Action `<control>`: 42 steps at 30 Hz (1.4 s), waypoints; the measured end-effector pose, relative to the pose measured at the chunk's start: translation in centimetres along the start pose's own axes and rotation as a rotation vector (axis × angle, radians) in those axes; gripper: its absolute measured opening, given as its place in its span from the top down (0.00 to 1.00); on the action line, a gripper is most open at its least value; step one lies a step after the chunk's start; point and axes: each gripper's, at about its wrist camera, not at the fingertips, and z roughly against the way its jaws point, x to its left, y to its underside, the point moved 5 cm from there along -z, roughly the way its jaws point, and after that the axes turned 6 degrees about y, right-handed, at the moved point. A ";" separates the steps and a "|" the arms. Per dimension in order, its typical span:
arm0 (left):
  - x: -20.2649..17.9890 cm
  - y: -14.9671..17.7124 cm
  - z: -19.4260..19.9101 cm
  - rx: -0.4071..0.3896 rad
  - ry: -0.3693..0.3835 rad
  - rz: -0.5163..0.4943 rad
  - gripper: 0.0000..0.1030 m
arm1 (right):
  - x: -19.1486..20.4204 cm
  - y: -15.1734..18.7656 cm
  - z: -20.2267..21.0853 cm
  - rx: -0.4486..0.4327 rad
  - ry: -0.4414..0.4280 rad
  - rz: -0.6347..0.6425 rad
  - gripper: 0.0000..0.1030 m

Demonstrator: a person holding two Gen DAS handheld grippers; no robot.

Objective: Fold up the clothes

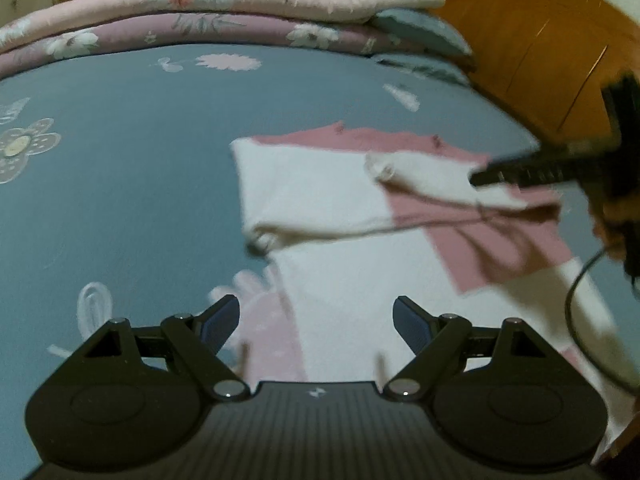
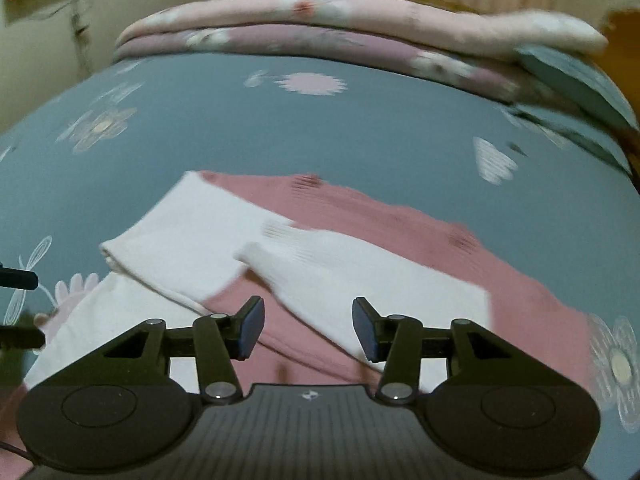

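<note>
A pink and white garment [image 1: 360,216] [image 2: 360,240] lies on the blue flowered bedsheet, its two white sleeves folded inward over the pink body. My left gripper [image 1: 316,322] hovers open above the garment's white lower part, holding nothing. My right gripper [image 2: 308,326] is open too, just above the right white sleeve [image 2: 360,280] and the pink cloth beside it, empty. In the left wrist view the right gripper's black finger [image 1: 520,172] reaches in from the right over that sleeve.
Folded pink floral quilts [image 1: 200,12] [image 2: 320,20] are stacked along the far edge of the bed. A blue pillow [image 1: 424,28] and a wooden headboard [image 1: 540,48] stand at the right. A black cable [image 1: 580,320] hangs at the right. Bare bedsheet [image 1: 120,180] lies left of the garment.
</note>
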 end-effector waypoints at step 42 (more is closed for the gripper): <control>-4.7 -9.6 -16.0 -0.063 0.011 0.338 0.91 | -18.1 11.2 1.5 -0.035 0.235 -0.274 0.43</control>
